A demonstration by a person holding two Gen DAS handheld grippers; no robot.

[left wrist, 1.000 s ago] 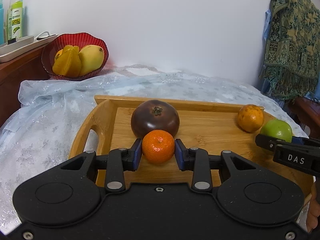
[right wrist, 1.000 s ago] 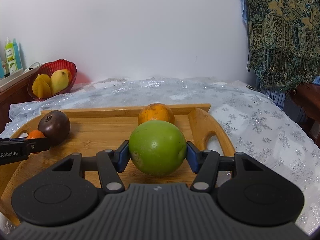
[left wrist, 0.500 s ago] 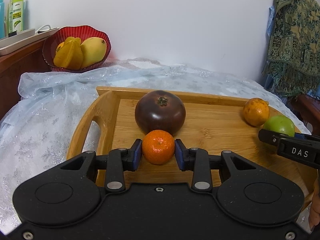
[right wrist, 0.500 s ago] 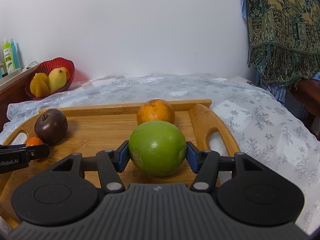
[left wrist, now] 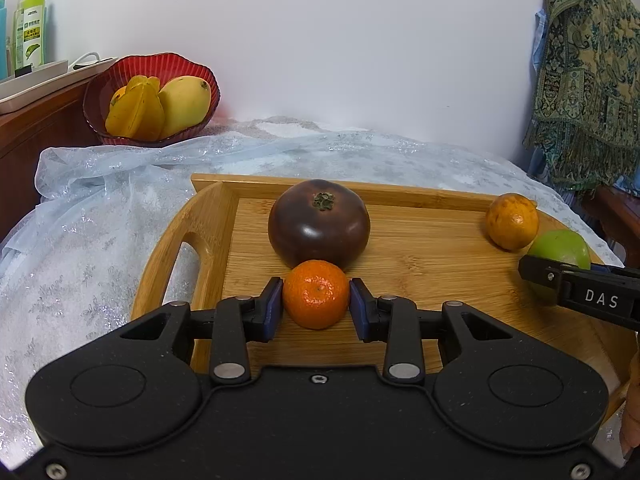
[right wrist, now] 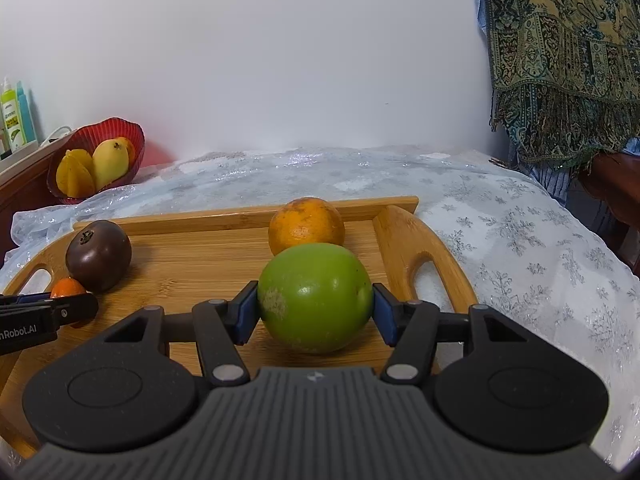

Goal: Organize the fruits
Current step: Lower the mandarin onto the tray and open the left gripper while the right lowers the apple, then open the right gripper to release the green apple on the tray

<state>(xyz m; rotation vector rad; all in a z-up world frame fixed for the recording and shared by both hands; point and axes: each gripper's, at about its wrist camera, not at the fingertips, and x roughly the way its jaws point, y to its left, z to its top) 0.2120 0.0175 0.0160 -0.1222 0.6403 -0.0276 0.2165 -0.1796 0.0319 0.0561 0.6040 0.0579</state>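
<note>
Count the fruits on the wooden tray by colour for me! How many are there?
Orange: 2, the small mandarin and the bigger orange
Green: 1, the green fruit
Dark purple: 1, the dark fruit
Total: 4

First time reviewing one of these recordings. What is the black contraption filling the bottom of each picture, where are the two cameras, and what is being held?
There is no robot here: a person carries a two-finger gripper in each hand, and a fisheye camera on each one looks forward along its fingers. The black shape low in each picture is the gripper's own body.

In the left wrist view, the left gripper is closed on a small tangerine, which sits just in front of a dark purple fruit. In the right wrist view, the right gripper clamps a green fruit, with an orange behind it.

All four fruits are over a wooden tray on a snowflake-patterned cloth. A red bowl of yellow fruit stands at the back left.
</note>
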